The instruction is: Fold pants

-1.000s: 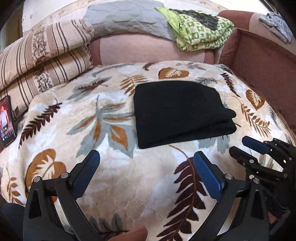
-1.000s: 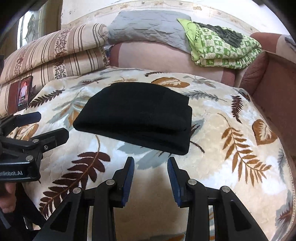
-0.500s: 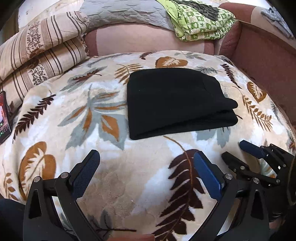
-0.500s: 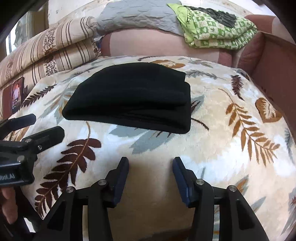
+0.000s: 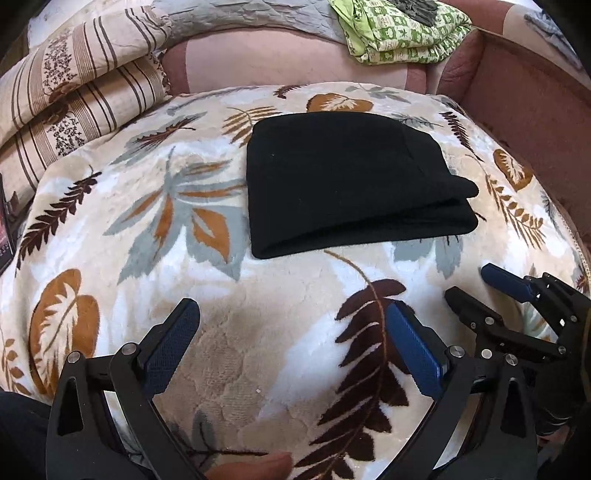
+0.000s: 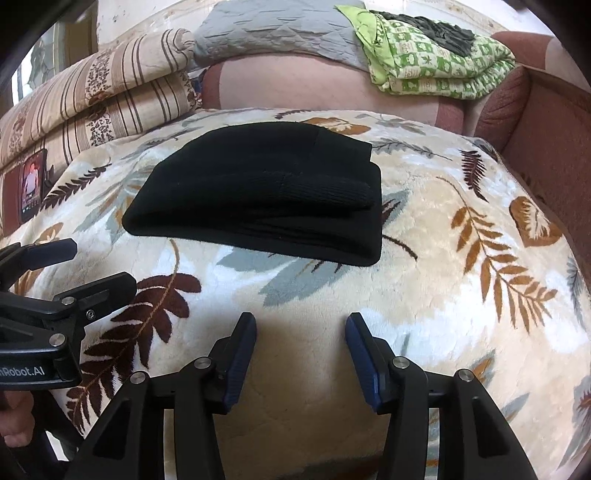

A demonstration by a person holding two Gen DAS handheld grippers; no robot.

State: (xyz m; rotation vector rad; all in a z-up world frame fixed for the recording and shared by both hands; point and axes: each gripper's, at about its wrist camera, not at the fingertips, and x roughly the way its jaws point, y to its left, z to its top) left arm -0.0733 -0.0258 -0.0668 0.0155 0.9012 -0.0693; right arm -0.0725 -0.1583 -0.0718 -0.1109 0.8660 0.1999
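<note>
The black pants (image 5: 351,181) lie folded into a compact stack on the leaf-patterned blanket (image 5: 184,288); they also show in the right wrist view (image 6: 266,195). My left gripper (image 5: 291,343) is open wide and empty, hovering over the blanket short of the pants. My right gripper (image 6: 301,350) is open and empty, also short of the pants' near edge. The right gripper shows at the right of the left wrist view (image 5: 476,284), and the left gripper at the left of the right wrist view (image 6: 99,266).
Striped pillows (image 5: 74,92) lie at the back left. A grey cloth (image 6: 266,33) and a green patterned blanket (image 6: 436,62) rest on the sofa back. A phone (image 6: 31,188) stands at the left. The sofa arm (image 5: 528,110) bounds the right side.
The right gripper's jaws have opened wider. Both grippers have drawn back slightly and tilted down; the folded pants have stayed in place.
</note>
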